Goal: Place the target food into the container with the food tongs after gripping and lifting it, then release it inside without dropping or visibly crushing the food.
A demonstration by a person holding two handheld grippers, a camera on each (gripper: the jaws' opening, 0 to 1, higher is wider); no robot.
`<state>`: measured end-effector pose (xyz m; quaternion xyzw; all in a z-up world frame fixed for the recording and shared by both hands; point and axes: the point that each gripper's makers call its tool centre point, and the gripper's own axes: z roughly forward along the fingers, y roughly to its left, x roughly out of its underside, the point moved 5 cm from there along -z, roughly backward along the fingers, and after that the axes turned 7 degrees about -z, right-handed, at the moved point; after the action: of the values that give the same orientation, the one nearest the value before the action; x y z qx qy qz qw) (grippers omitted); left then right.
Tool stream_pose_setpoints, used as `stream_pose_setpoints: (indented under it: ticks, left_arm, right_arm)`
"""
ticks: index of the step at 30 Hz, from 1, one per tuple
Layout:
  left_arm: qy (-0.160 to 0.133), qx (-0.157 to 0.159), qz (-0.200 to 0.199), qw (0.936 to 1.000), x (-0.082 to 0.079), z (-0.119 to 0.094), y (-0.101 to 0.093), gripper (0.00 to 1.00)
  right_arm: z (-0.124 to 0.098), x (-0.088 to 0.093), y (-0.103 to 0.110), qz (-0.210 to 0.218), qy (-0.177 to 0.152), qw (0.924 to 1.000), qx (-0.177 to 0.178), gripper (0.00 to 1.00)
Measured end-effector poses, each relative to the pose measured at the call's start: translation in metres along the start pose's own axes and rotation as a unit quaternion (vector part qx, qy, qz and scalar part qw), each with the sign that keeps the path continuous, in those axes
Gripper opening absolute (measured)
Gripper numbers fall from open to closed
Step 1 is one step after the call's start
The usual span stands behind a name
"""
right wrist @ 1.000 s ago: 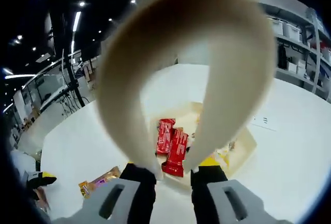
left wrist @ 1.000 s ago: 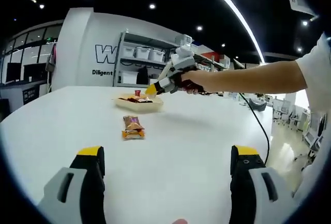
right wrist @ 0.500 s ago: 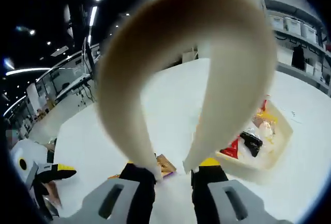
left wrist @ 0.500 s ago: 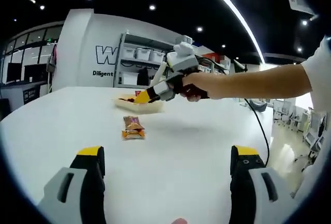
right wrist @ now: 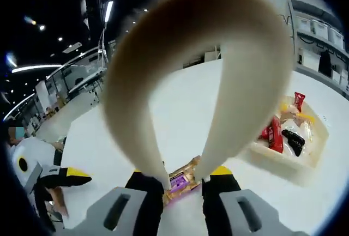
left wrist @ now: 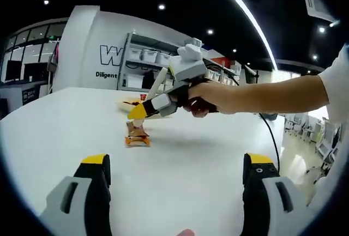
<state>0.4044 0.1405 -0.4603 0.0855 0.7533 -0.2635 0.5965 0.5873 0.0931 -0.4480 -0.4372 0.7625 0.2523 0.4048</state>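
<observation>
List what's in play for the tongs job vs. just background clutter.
In play:
- food tongs held in the right gripper
- snack bar on the white table, at the tong tips
- tray holding other snack packets

Lying about:
- left gripper, open and idle
- shelving with storage bins
- cable

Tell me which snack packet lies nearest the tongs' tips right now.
The orange-and-purple snack packet, lying alone on the white table directly under the tongs. The other packets sit apart, inside the cream tray.
</observation>
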Motion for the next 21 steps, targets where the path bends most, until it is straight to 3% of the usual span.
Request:
stream_pose_setpoints:
  ticks: [6,9,21]
  left_arm:
    - [-0.002,0.007,-0.001,1.0000,0.001,0.000,-0.002,0.99]
    - [0.000,0.007,0.002,1.0000,0.002,0.000,-0.003,0.99]
    - [0.002,0.011,0.001,0.9999,0.003,0.001,-0.004,0.99]
  right_arm:
    - [-0.020,0.011,0.000,-0.013,0.018,0.9998,-0.004,0.21]
    - [-0.035,0.019,-0.004,-0.041,0.037,0.9985,0.000,0.21]
    - [-0.081,0.048,-0.040,-0.019,0.058,0.9975,0.037,0.21]
